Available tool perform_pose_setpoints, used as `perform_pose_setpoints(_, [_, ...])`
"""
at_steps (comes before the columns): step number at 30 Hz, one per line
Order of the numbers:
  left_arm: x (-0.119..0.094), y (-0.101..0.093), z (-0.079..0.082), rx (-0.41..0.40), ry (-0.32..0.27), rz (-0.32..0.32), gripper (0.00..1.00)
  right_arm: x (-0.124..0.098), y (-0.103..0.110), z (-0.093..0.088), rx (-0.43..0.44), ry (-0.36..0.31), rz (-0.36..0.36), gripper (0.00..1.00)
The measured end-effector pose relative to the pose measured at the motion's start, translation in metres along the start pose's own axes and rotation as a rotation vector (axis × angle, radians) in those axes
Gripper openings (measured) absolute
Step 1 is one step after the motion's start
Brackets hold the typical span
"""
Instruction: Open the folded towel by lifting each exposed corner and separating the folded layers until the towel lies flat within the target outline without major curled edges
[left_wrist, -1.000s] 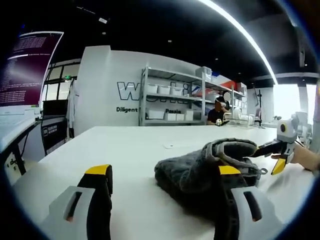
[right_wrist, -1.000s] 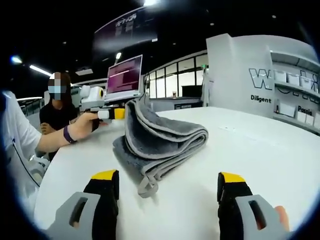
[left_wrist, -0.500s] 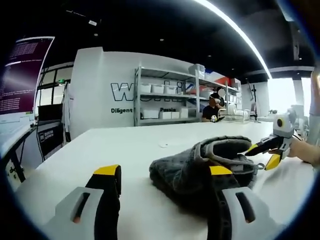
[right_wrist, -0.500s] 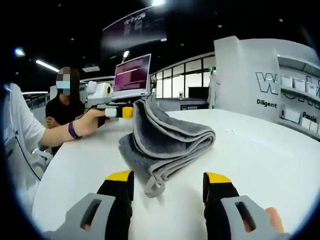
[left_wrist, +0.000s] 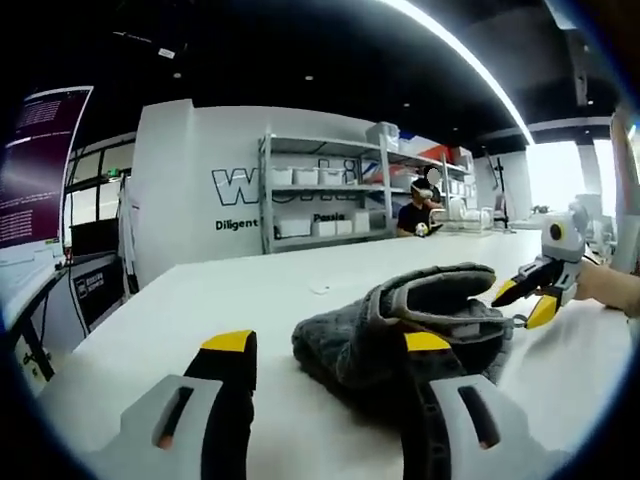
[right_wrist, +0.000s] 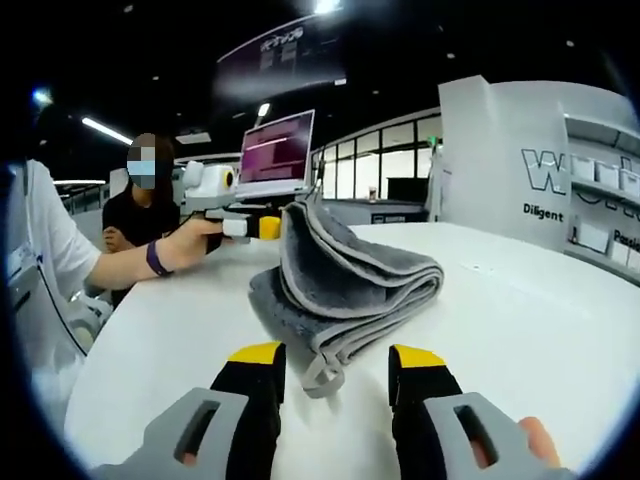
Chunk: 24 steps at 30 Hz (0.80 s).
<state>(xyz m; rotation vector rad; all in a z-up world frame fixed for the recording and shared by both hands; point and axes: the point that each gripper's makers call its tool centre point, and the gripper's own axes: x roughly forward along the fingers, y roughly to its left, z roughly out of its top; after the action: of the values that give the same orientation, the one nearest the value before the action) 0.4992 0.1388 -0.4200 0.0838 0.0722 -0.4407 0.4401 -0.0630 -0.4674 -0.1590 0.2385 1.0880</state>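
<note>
I see the folded grey towel (right_wrist: 345, 290) on the white desk (right_wrist: 520, 310), just ahead of my right tool (right_wrist: 330, 362), jaws parted around its hanging corner. My left tool (left_wrist: 325, 345) is released beside it.

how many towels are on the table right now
1: a grey folded towel lying on the white table, just ahead of the right gripper and beside the left gripper. Anything behind it could be hidden.
</note>
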Motion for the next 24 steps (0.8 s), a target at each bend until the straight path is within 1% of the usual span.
perform_pose_setpoints(5, [0.001,-0.003,0.0,0.015,0.002,-0.015,0.47,0.001,0.002,-0.001,-0.006,0.003,0.011,0.36])
perform_pose_setpoints(10, [0.001,-0.005,0.001,0.042,0.001,-0.019,0.44,0.002,0.007,0.001,-0.03,-0.013,0.035,0.29])
perform_pose_setpoints(18, [0.002,-0.01,0.001,0.059,0.001,-0.04,0.38,0.005,0.011,-0.001,-0.059,-0.005,0.05,0.25])
perform_pose_setpoints(24, [0.002,-0.012,0.002,0.078,0.0,-0.05,0.35,0.005,0.015,0.001,-0.088,-0.018,0.062,0.21])
